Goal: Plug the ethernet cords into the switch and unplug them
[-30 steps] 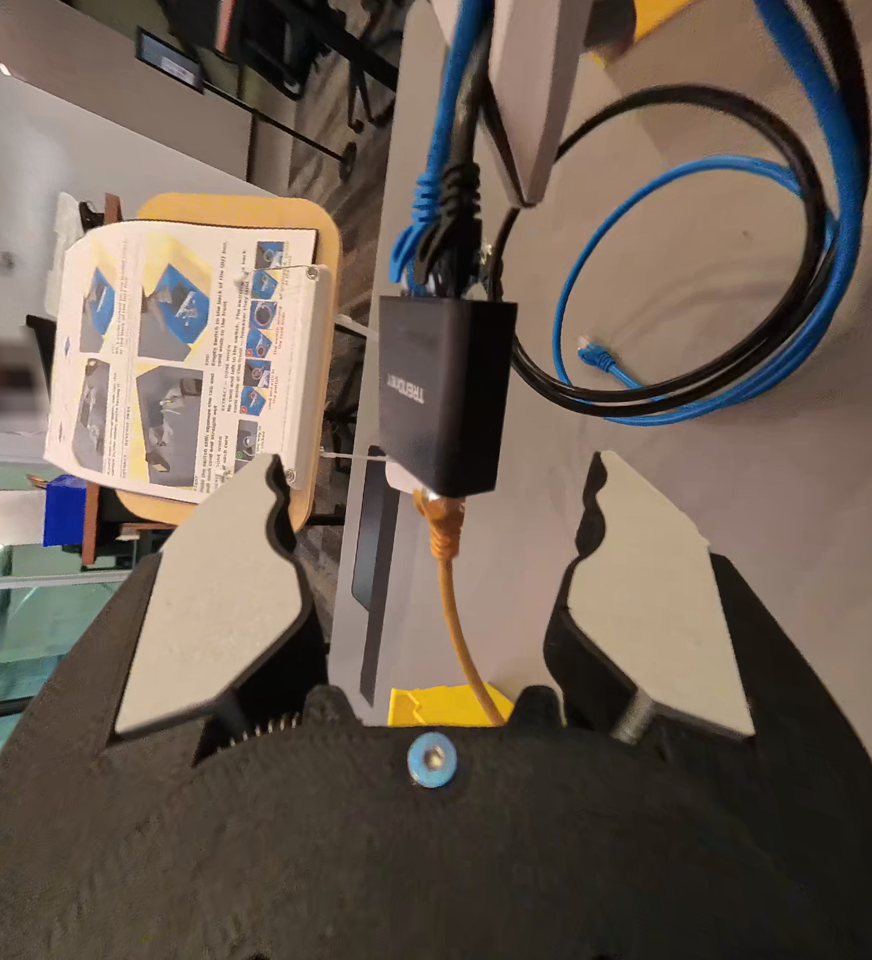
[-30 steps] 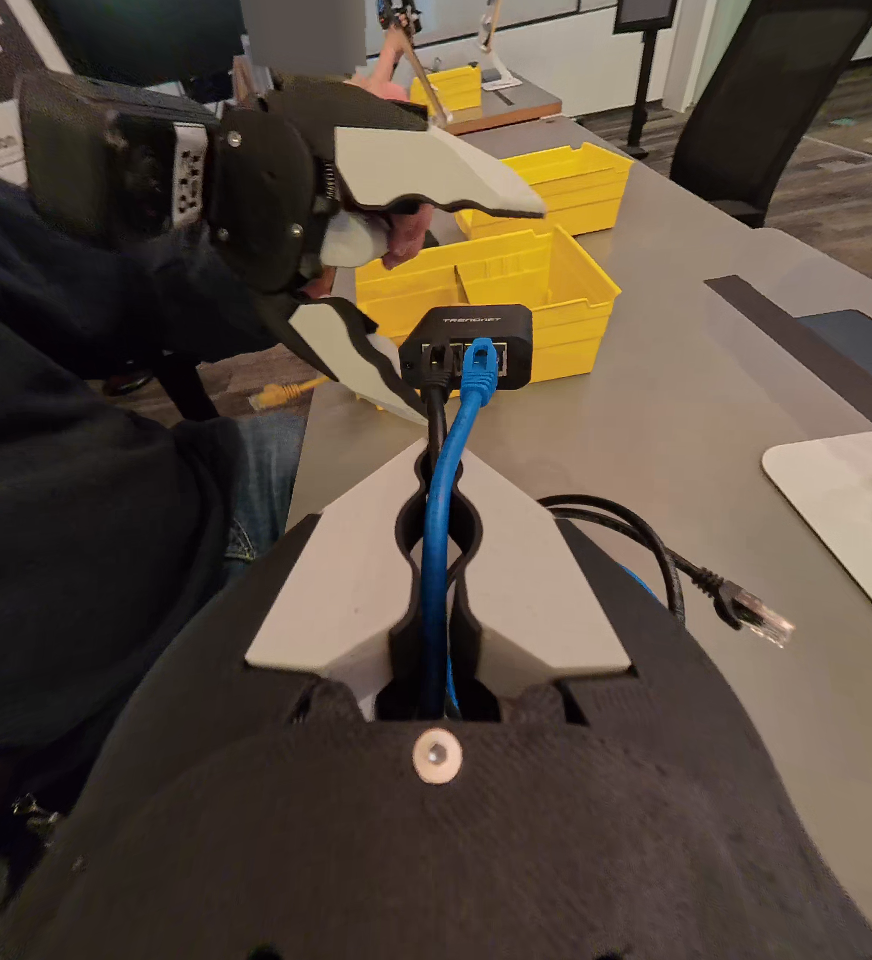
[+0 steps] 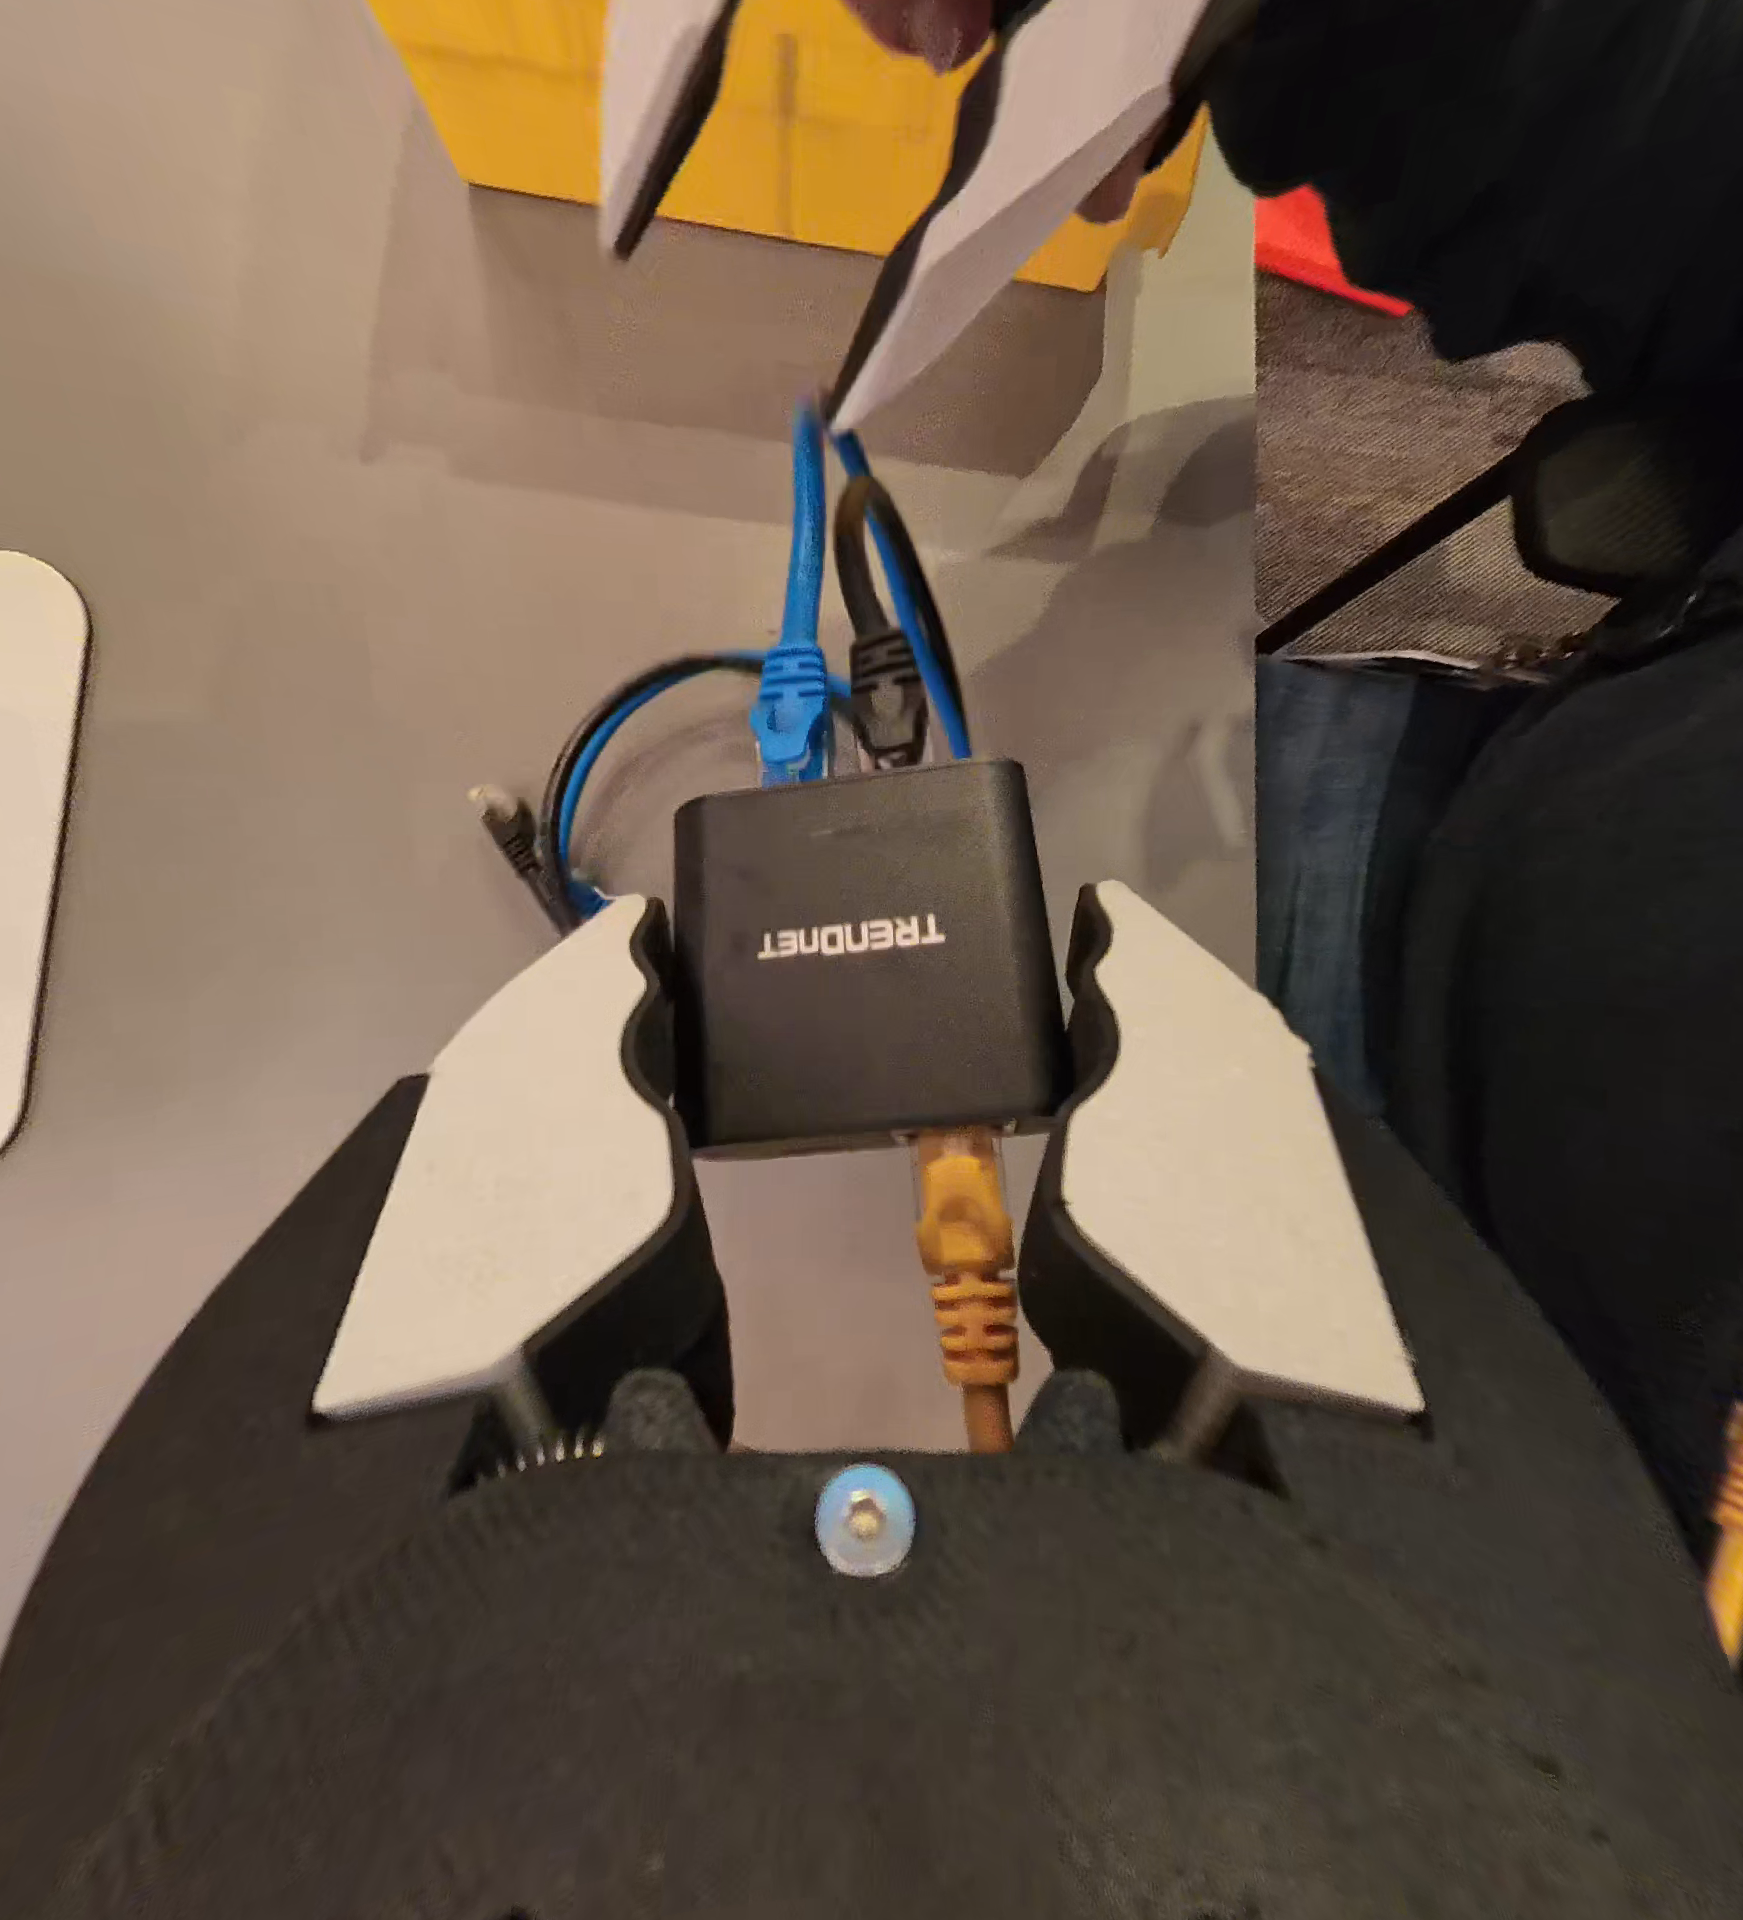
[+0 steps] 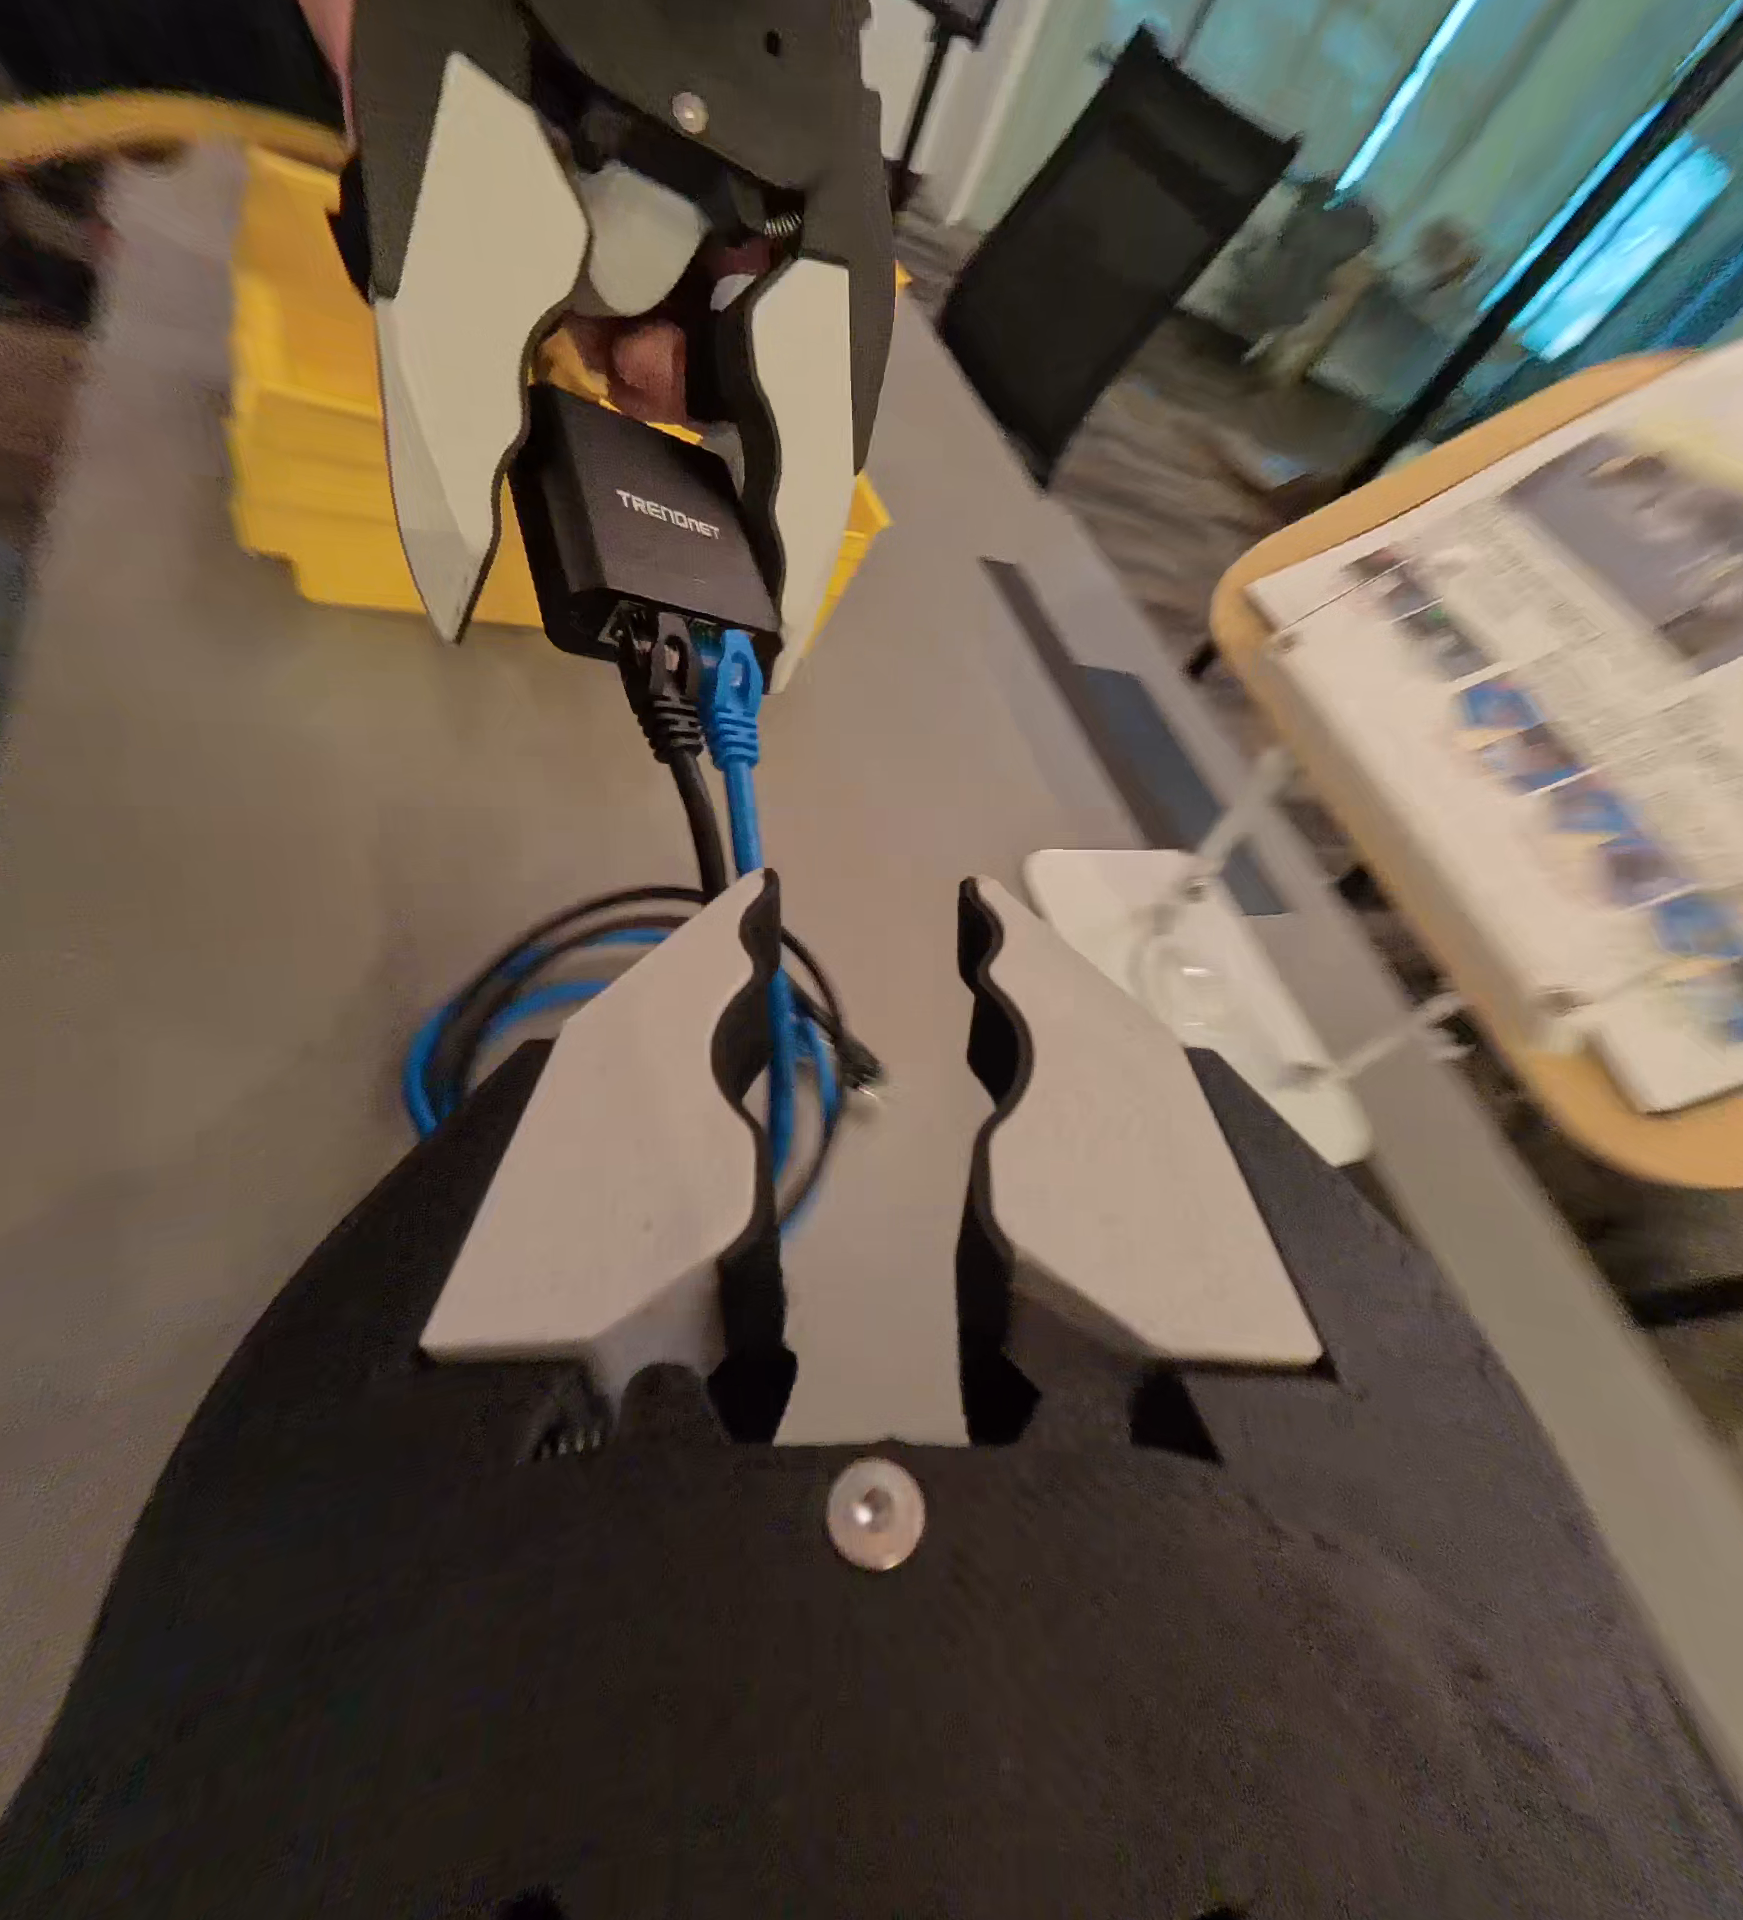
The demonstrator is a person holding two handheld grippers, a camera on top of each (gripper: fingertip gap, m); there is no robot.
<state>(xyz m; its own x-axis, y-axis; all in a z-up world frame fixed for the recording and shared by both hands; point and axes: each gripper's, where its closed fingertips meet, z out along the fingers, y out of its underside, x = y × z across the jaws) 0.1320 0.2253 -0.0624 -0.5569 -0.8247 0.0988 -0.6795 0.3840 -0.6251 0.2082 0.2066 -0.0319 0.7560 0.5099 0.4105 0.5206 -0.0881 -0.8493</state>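
The left gripper now clamps the switch, lifted off the table. The right gripper has let go, fingers apart. Blue cord & black cord are plugged in; probably unplugging comes next.

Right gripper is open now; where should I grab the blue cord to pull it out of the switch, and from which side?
Grip the blue cord's ribbed boot, just below the switch, not the loose cable. Bring the right gripper up along the cable line, fingers either side. The black plug sits tight on one flank, so keep that finger thin between them. The left gripper braces the switch.
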